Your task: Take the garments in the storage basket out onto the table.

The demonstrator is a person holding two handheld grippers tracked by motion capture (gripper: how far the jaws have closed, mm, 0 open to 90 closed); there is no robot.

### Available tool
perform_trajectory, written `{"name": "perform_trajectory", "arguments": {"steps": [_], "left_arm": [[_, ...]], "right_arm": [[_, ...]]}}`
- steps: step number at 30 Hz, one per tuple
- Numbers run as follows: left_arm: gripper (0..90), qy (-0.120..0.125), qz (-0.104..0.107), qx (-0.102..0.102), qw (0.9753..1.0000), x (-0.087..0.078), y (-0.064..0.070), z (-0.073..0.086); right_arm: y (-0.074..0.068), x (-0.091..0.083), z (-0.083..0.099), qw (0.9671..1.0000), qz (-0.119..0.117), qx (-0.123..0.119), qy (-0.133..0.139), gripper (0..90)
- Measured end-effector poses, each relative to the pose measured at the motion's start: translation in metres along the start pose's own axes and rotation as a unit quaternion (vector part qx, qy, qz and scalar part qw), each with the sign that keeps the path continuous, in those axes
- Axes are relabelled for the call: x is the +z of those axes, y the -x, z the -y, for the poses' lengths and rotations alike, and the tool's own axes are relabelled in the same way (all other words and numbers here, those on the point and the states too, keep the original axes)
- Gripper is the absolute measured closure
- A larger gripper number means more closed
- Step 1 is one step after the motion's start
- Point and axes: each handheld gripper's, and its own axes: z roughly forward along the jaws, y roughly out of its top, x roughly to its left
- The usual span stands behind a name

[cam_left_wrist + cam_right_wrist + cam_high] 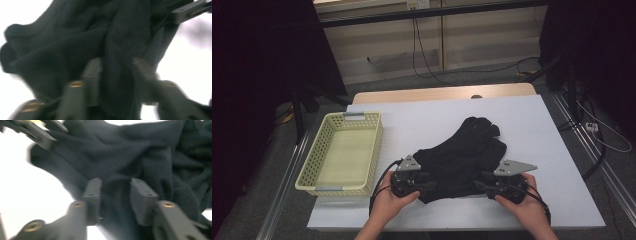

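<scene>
Hand-held gripper, left (428,185): jaws part-closed around a fold at the near left edge of the black garment (464,157), cloth running between them in the left gripper view, though blur leaves it unsure whether they pinch it fully; hand-held gripper, right (479,186): jaws likewise set either side of a fold at the near right edge, grip seemingly taken. Garment: crumpled in a heap at the middle of the white-covered bench (532,125), not yet spread, folded or lifted. Yellow basket (316,181): stands well apart at the left of the bench with nothing in it, so the work appears barely begun, with nearly all handling and any stowing left to do.
</scene>
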Motion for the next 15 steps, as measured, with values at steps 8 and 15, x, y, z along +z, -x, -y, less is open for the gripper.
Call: {"name": "perform_trajectory", "arguments": {"steps": [8,15], "left_arm": [[83.8,0.009,-0.008,-0.033,0.9994,-0.018,-0.008,0.000],[85.1,0.017,-0.029,-0.055,0.9979,-0.044,-0.020,0.008]], "right_arm": [[0.008,0.020,0.006,0.9995,-0.015,-0.010,-0.027,82.6],[0.023,-0.026,0.016,0.9992,-0.025,0.022,0.023,86.9]]}}
